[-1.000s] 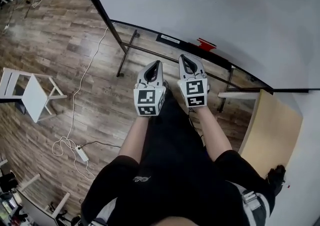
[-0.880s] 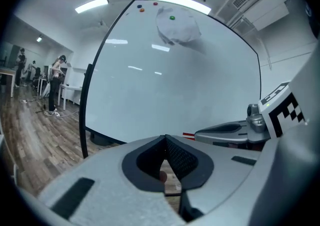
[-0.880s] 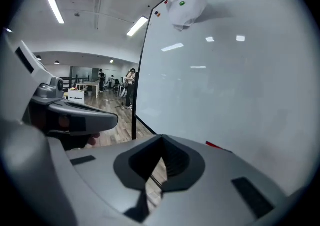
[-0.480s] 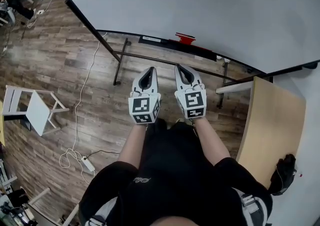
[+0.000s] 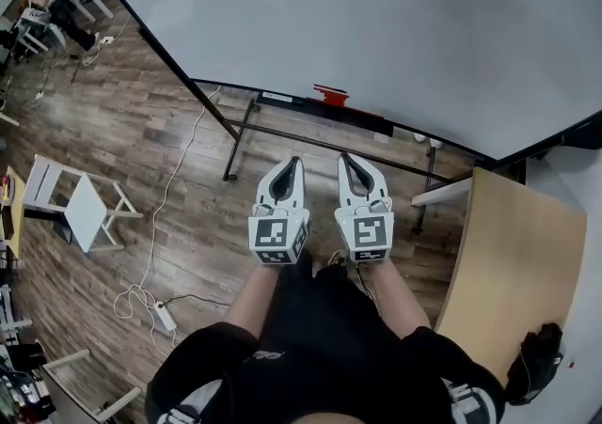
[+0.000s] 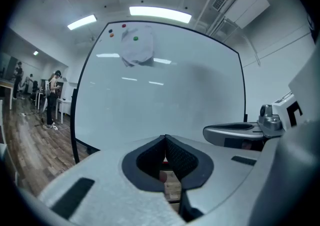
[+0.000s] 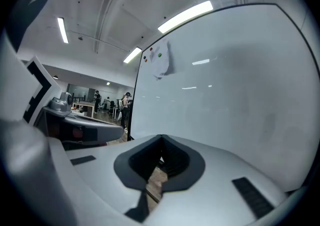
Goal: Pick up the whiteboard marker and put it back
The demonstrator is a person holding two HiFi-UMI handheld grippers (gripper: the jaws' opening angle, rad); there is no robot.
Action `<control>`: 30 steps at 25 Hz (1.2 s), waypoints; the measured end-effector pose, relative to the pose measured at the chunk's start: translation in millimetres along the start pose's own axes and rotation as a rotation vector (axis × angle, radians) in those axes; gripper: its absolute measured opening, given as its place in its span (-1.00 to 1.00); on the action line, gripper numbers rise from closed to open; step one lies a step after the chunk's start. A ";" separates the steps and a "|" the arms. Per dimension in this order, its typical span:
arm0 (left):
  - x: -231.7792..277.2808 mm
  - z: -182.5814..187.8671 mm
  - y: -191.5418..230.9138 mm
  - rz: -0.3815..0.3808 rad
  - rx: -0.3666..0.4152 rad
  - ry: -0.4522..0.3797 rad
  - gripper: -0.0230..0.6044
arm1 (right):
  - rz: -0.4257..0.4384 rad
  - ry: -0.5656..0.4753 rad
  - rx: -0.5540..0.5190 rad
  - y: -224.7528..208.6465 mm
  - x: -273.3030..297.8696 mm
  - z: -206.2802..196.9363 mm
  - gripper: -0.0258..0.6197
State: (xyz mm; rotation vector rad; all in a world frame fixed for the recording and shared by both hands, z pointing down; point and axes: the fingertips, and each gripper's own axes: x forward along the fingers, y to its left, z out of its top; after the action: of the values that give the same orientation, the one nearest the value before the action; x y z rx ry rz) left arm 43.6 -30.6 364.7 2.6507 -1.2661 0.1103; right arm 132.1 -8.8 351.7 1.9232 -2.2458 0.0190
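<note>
Head view: the left gripper (image 5: 293, 161) and right gripper (image 5: 344, 158) face the whiteboard (image 5: 395, 27); the marker is too small to find, maybe the red thing (image 5: 331, 95) on its ledge. Left gripper view, then right gripper view: both are closed tight with nothing inside, so going to fetch it or being finished both fit.

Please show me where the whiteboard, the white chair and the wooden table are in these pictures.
whiteboard (image 5: 395, 27): head view, middle of its blank surface.
white chair (image 5: 87, 212): head view, on its seat.
wooden table (image 5: 513, 253): head view, on its bare top.
</note>
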 end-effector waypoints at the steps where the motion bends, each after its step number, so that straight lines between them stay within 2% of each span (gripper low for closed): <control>1: -4.8 2.7 -6.4 0.004 0.003 -0.007 -0.91 | -0.006 -0.014 -0.006 -4.0 -9.3 2.7 -0.92; 5: -18.2 14.5 -28.7 0.004 0.041 -0.043 -0.91 | -0.021 -0.085 0.026 -15.5 -36.8 15.1 -0.92; 9: -16.8 27.6 -44.9 -0.028 0.073 -0.058 -0.91 | -0.047 -0.110 0.013 -22.0 -47.3 24.6 -0.92; 12: -15.6 36.4 -48.8 -0.045 0.064 -0.071 -0.91 | -0.057 -0.137 0.001 -22.7 -47.8 37.7 -0.92; 19: -8.1 43.3 -37.7 -0.077 0.091 -0.097 -0.91 | -0.083 -0.119 0.033 -21.7 -37.4 41.7 -0.92; 21: -7.8 44.6 -33.8 -0.074 0.101 -0.095 -0.91 | -0.073 -0.125 0.011 -18.8 -34.8 42.2 -0.92; 24: -6.1 45.5 -31.4 -0.082 0.087 -0.092 -0.91 | -0.063 -0.126 -0.003 -16.0 -31.8 44.7 -0.92; 30: -4.3 50.1 -29.9 -0.097 0.074 -0.106 -0.91 | -0.099 -0.105 0.031 -18.5 -29.6 49.5 -0.92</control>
State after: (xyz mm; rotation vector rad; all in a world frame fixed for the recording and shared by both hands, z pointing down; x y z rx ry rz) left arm 63.2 -19.7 310.7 2.8100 -1.1826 0.0022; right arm 148.0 10.8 296.7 2.0959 -2.2235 -0.0617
